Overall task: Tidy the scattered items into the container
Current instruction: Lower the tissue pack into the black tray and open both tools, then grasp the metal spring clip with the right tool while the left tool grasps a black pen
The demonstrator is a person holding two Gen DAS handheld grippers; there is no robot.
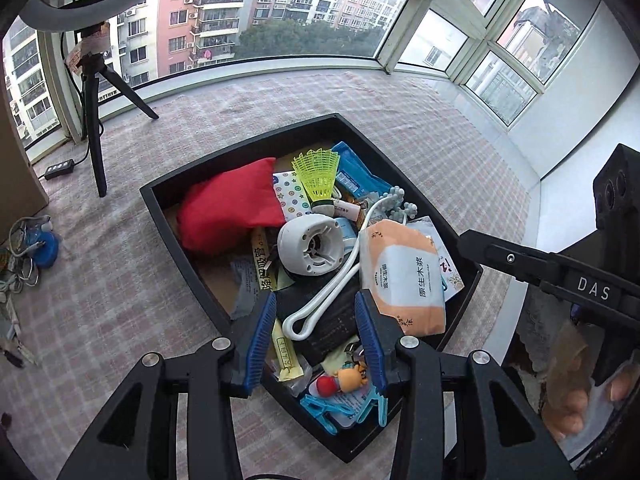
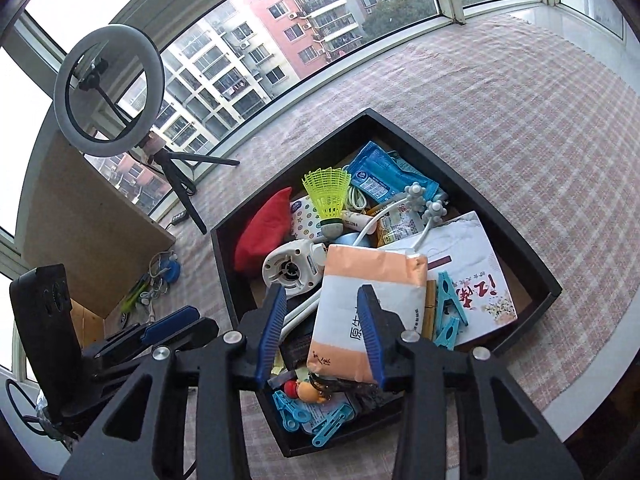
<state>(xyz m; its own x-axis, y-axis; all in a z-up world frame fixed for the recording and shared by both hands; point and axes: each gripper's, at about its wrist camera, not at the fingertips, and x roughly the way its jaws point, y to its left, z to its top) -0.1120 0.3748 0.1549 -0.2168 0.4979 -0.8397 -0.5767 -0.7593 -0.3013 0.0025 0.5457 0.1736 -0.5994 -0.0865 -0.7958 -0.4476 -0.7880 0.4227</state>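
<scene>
A black tray (image 1: pixel 180 216) sits on the checked cloth, full of items: a red beanbag (image 1: pixel 224 208), a yellow-green shuttlecock (image 1: pixel 320 174), a white fan (image 1: pixel 310 250), a white massager (image 1: pixel 320 300), an orange tissue pack (image 1: pixel 404 276) and blue clips (image 1: pixel 320 410). My left gripper (image 1: pixel 316 336) is open and empty above the tray's near part. My right gripper (image 2: pixel 322 328) is open above the tissue pack (image 2: pixel 368 300), holding nothing. The tray (image 2: pixel 532 248) and its contents show in the right wrist view too.
A ring light on a tripod (image 2: pixel 108 92) stands at the back left by the window. Cables and a blue object (image 1: pixel 36 248) lie on the cloth at the left. A brown board (image 2: pixel 84 216) leans at the left. A white ledge (image 1: pixel 520 296) runs right of the cloth.
</scene>
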